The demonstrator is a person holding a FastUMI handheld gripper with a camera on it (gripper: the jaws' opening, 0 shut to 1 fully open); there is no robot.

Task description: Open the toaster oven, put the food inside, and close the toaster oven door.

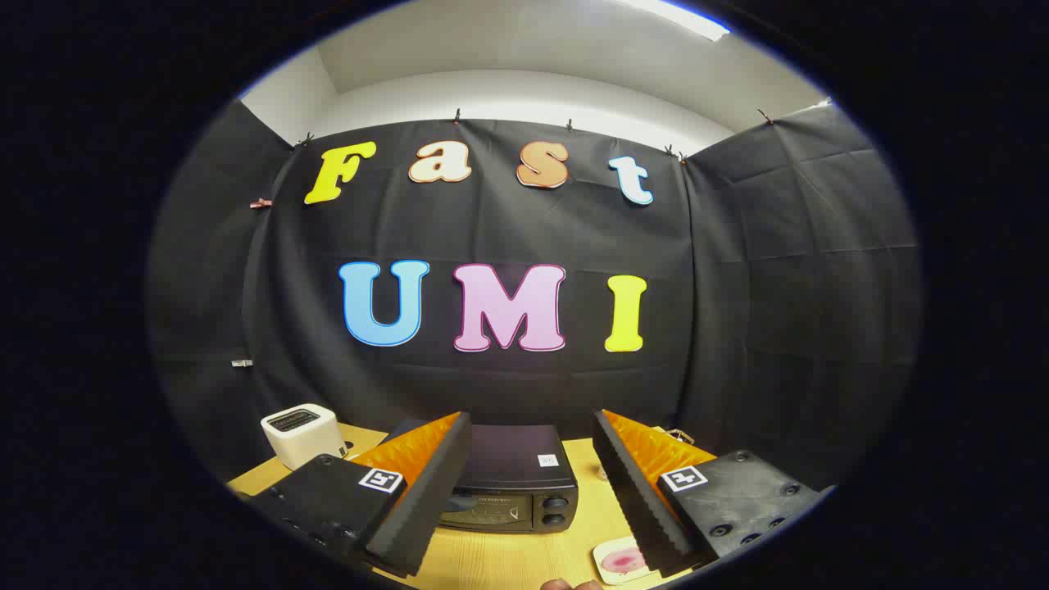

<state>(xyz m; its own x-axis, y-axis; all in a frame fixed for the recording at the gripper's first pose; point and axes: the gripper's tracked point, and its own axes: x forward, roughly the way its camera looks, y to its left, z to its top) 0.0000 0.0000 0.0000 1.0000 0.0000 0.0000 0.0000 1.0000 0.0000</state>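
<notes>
Wooden bench (524, 561) carries everything in the scene, and the gripper (533, 500) hangs above its near edge with the jaws spread wide and nothing held between them. Nearest, just inside the right finger and close to the near edge, sits a small pale plate (610, 565) with a pinkish piece of food (624, 560) on it; what kind of food cannot be told. A fingertip of the person (565, 584) pokes in beside it at the very edge.

Straight ahead, framed in the gap of the jaws, stands the black toaster oven (512, 483), its door and two knobs facing the gripper and its long axis running left to right across the bench. The door looks closed, so opening it is likely the first step: a forward and downward reach, a little left of centre toward the door. Farther back, toward the far left corner, a white pop-up toaster (301, 434) stands apart.
</notes>
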